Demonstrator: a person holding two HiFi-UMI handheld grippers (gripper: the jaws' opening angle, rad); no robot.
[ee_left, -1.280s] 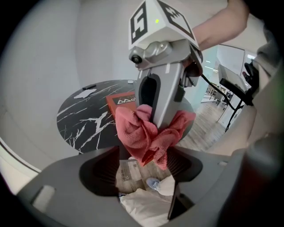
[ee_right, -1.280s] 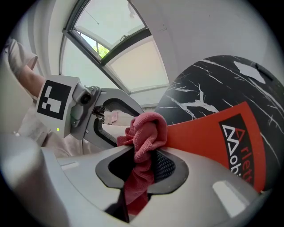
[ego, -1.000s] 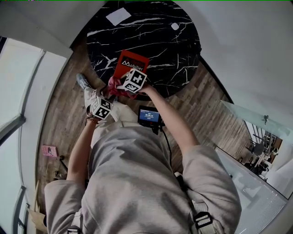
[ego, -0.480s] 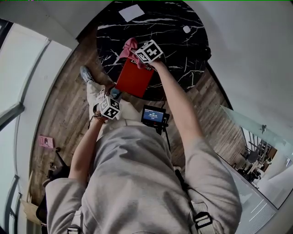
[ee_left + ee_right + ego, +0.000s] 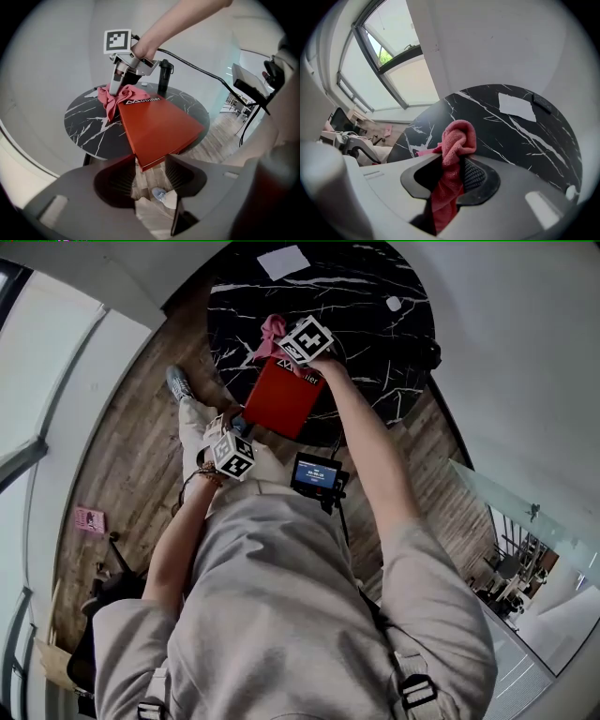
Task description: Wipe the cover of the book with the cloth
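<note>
A red book (image 5: 281,401) lies at the near rim of a round black marble desk (image 5: 370,329). Its near end hangs out past the rim over the wooden floor (image 5: 131,456).

The left gripper (image 5: 149,171) sits at the book's near corner. That corner reaches in between the jaws, which are closing. Their pads stand right at its two edges but are not yet clamped on it.

The right gripper (image 5: 452,168) is at the book's far end and points steeply down, with its marker cube on top. Its jaws are clamped on a pink cloth (image 5: 270,334). The cloth bunches up past the jaw tips and drapes over the book's far left corner, beside the white lettering on the cover. Part of it spills onto the desk just left of the book.

Beyond the book, at the far edge of the desk, lies a white sheet of paper (image 5: 283,261). A small white round thing (image 5: 394,304) rests well beyond the book and to its right.

Nearer than the book, at the person's waist, is a small screen (image 5: 314,474) lit blue. A shoe (image 5: 178,382) stands on the floor to the left of the book. A small pink thing (image 5: 89,519) lies on the floor well off to the book's near left.
</note>
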